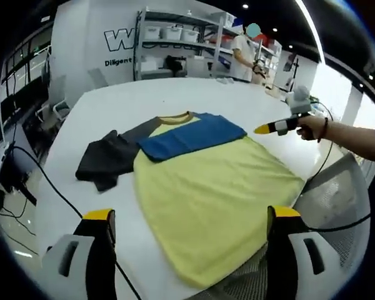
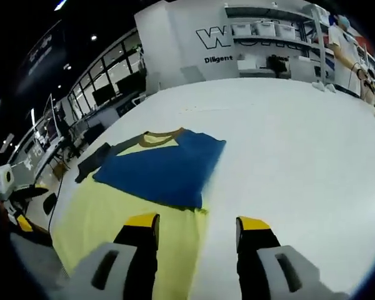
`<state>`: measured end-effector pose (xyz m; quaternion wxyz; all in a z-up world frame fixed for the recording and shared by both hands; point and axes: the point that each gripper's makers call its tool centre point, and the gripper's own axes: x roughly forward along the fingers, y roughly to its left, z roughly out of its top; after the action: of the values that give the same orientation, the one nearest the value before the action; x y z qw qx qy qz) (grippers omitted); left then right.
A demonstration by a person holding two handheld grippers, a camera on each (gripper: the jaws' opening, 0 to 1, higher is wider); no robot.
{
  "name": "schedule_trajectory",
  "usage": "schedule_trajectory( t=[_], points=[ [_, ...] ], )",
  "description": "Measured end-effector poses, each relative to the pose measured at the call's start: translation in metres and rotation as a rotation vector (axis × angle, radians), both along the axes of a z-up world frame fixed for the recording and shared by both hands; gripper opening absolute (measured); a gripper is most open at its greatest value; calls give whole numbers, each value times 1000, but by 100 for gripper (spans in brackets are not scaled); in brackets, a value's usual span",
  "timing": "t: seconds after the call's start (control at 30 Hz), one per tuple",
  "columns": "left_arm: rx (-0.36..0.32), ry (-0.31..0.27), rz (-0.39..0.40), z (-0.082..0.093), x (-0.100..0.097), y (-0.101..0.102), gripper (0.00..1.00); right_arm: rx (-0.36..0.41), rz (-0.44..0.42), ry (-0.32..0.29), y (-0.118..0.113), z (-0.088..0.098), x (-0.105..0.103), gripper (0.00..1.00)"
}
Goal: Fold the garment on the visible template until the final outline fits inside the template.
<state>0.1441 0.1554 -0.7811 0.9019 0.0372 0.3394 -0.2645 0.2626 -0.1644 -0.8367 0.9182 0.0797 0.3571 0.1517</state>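
A yellow shirt (image 1: 219,200) lies flat on the white table (image 1: 175,94), collar at the far end. Its blue sleeve (image 1: 190,137) is folded across the chest, and its dark grey sleeve (image 1: 109,159) stretches out to the left. My left gripper (image 1: 190,215) hovers open over the shirt's near hem, holding nothing. A hand (image 1: 314,127) holds the right gripper (image 1: 265,129) beside the shirt's right shoulder. In the right gripper view, my right gripper (image 2: 197,224) is open just short of the blue sleeve (image 2: 162,169) and the yellow body (image 2: 106,219). The left gripper (image 2: 15,200) appears at the left edge.
A black cable (image 1: 47,181) runs over the table's left side. A grey mesh chair (image 1: 337,200) stands at the near right edge. Shelves with bins (image 1: 181,44) and a person (image 1: 244,56) are beyond the far end. The table (image 2: 300,144) continues right of the shirt.
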Motion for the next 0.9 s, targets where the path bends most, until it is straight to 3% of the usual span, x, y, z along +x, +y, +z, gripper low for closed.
schedule_trajectory(
  t=[0.17,0.3,0.47,0.73,0.77,0.9],
  points=[
    [33,22,-3,-8,-1,5,99,-12,-11,-17,0,-5,17,41],
    [22,-3,-11,-4,-1,3,99,-47,-1,-21,1,-8,27,34],
    [59,34,-22,-13,-4,6,99,-71,20,-2,10,-14,31,23],
    [51,19,-31,-9,-4,5,99,-157,8,33,8,-26,30,14],
    [48,12,-34,-8,-3,5,99,-170,1,11,6,-25,32,14],
    [49,18,-40,-8,-5,5,99,-149,5,12,11,-26,32,6]
  ],
)
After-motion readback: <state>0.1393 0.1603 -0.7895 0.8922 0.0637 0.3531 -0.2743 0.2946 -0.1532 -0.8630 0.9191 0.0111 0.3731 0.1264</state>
